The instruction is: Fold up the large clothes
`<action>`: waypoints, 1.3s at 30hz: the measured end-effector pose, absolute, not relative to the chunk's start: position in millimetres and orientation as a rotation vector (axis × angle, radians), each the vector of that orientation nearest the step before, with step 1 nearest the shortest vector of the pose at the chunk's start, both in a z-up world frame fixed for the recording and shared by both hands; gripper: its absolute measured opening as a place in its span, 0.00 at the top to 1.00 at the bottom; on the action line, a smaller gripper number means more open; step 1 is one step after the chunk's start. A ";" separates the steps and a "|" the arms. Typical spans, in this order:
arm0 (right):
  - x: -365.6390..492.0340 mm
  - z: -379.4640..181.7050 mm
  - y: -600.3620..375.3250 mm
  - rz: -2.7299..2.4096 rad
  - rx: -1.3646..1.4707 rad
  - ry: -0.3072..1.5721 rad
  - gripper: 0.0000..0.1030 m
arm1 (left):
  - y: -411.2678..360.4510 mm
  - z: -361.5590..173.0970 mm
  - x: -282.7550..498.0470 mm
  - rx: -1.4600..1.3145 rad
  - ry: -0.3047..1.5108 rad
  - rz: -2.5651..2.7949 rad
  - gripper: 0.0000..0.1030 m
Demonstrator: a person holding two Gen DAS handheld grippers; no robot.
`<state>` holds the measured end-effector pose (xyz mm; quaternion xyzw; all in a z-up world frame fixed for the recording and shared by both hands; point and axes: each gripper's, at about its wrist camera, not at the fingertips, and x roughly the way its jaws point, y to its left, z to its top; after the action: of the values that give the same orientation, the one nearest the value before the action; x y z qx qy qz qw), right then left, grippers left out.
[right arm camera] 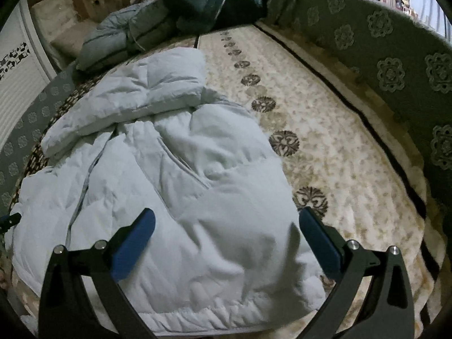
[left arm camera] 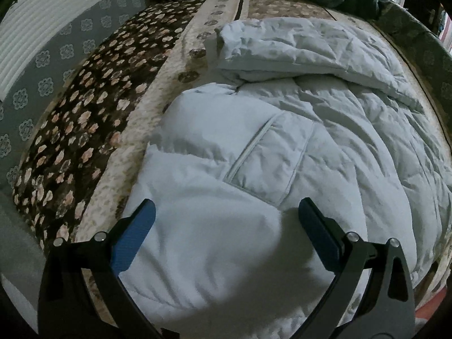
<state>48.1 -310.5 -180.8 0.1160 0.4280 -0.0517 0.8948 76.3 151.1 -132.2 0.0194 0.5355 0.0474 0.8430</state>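
A large pale blue-white puffer jacket (left arm camera: 282, 130) lies crumpled on the patterned bedspread (left arm camera: 84, 130), one sleeve folded across its far end. It also fills the left half of the right wrist view (right arm camera: 169, 183), its hem near the front edge. My left gripper (left arm camera: 226, 212) is open, its blue pads (left arm camera: 135, 234) spread just above the jacket's near left part, holding nothing. My right gripper (right arm camera: 226, 220) is open too, hovering over the jacket's near right side, its right pad (right arm camera: 319, 240) over the jacket's edge.
A dark teal and grey padded garment (right arm camera: 180, 19) is piled at the far end of the bed. A grey patterned border (right arm camera: 395, 65) runs along the right side. Cream bedspread (right arm camera: 339, 141) lies bare right of the jacket. A white ribbed panel (left arm camera: 36, 42) stands at the far left.
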 end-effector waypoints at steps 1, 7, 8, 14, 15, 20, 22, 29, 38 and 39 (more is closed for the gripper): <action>47.7 -179.8 -309.7 -0.108 0.231 0.884 0.02 | 151.2 -132.7 76.8 0.043 1.131 0.105 0.03; 43.5 -181.2 -304.6 -0.095 0.195 0.878 0.02 | 156.7 -132.6 72.5 0.051 1.126 0.114 0.03; 43.3 -183.6 -303.7 -0.098 0.187 0.883 0.02 | 157.4 -133.0 72.5 0.050 1.125 0.115 0.03; 43.3 -192.3 -304.1 -0.101 0.194 0.903 0.02 | 161.3 -138.1 71.5 0.037 1.124 0.109 0.03; 43.4 -192.6 -304.1 -0.102 0.196 0.902 0.02 | 161.0 -138.6 71.5 0.037 1.122 0.110 0.03; 44.2 -194.6 -303.5 -0.101 0.182 0.907 0.02 | 160.6 -139.5 71.6 0.048 1.114 0.117 0.03; 44.6 -194.7 -303.1 -0.103 0.170 0.908 0.02 | 161.7 -139.7 71.7 0.048 1.108 0.136 0.03; 39.7 -195.4 -319.7 -0.122 0.173 0.887 0.02 | 166.1 -140.8 68.2 0.044 1.096 0.113 0.03; 38.6 -214.5 -347.8 -0.046 0.287 0.896 0.02 | 170.4 -141.5 60.8 0.060 1.069 0.098 0.03; 38.0 -218.0 -350.3 -0.028 0.306 0.900 0.02 | 170.6 -140.9 60.5 0.065 1.067 0.099 0.03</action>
<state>38.0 -350.3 -218.0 0.1473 0.4333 -0.0136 0.8890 60.5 170.6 -140.9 0.0310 0.5085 0.0473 0.8592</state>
